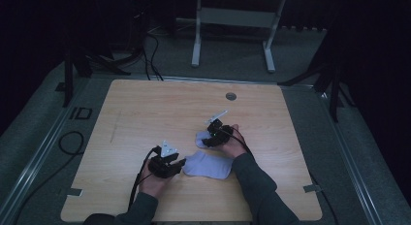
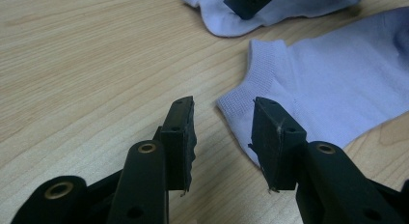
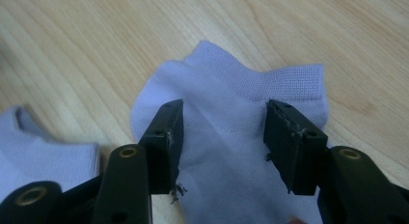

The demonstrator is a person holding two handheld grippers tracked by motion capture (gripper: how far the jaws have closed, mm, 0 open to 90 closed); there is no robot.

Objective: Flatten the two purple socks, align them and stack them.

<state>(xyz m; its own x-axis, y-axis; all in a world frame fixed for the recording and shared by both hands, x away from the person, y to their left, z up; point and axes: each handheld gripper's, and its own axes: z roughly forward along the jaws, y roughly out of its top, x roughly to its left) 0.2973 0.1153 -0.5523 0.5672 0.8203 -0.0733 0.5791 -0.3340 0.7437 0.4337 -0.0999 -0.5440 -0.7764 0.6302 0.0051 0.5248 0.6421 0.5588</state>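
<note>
Two pale lavender ankle socks lie on the wooden table. The nearer sock lies flat between the two hands. My left gripper points right at its cuff. In the left gripper view the jaws of this gripper stand open, with the corner of the cuff lying just beyond the tips, untouched. The second sock lies farther back under my right gripper. In the right gripper view that gripper is open, its jaws straddling the sock near its ribbed cuff without pinching it.
A round cable hole sits near the table's far edge. Cables trail from both grippers toward the person's sleeves at the near edge. Beyond the table stand a white desk frame and dark stands on grey carpet.
</note>
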